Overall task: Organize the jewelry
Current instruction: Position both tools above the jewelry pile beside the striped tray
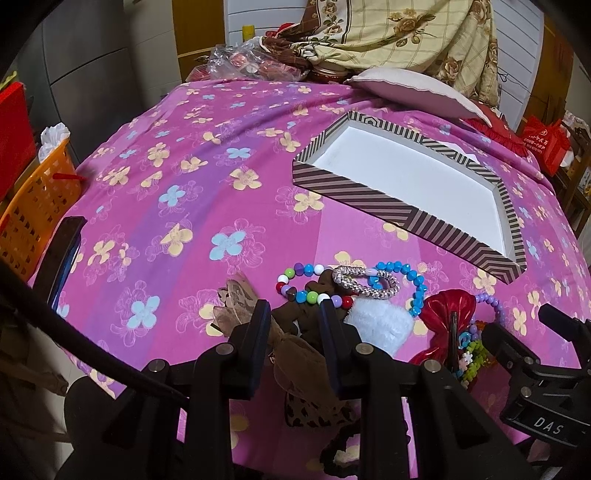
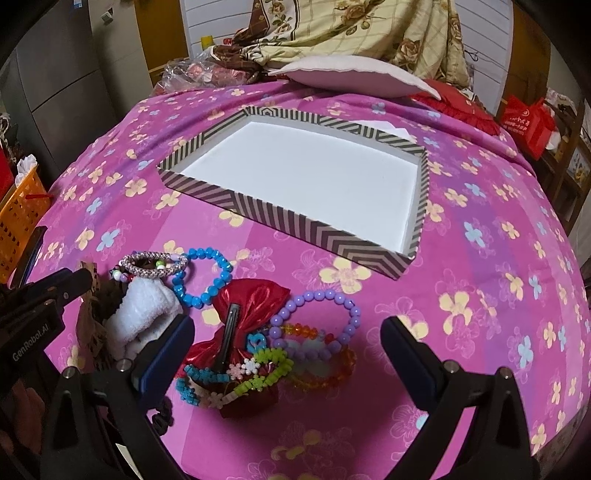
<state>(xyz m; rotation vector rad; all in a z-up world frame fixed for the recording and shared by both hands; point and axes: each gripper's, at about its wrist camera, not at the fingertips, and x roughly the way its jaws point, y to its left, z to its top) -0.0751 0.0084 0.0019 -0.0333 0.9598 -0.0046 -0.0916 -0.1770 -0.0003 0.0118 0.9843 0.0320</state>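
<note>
A striped shallow box (image 1: 354, 192) with a white bottom (image 2: 317, 173) lies empty on the pink flowered bedspread. In front of it is a heap of jewelry: a blue bead bracelet (image 2: 207, 277), a multicoloured bead bracelet (image 1: 303, 284), a braided pink band (image 1: 365, 282), a red bow clip (image 2: 243, 314), a purple bead bracelet (image 2: 325, 317), an orange bead bracelet (image 2: 332, 369), a white fluffy scrunchie (image 2: 144, 310) and brown scrunchies (image 1: 291, 325). My left gripper (image 1: 295, 314) is open over the brown scrunchies. My right gripper (image 2: 288, 336) is open wide around the red bow and bead bracelets.
An orange basket (image 1: 33, 210) stands off the bed's left edge. A pillow (image 2: 351, 77) and a folded floral quilt (image 1: 406, 33) lie at the bed's far end, with a plastic bag (image 1: 243, 62) beside them. A red bag (image 2: 528, 125) stands at right.
</note>
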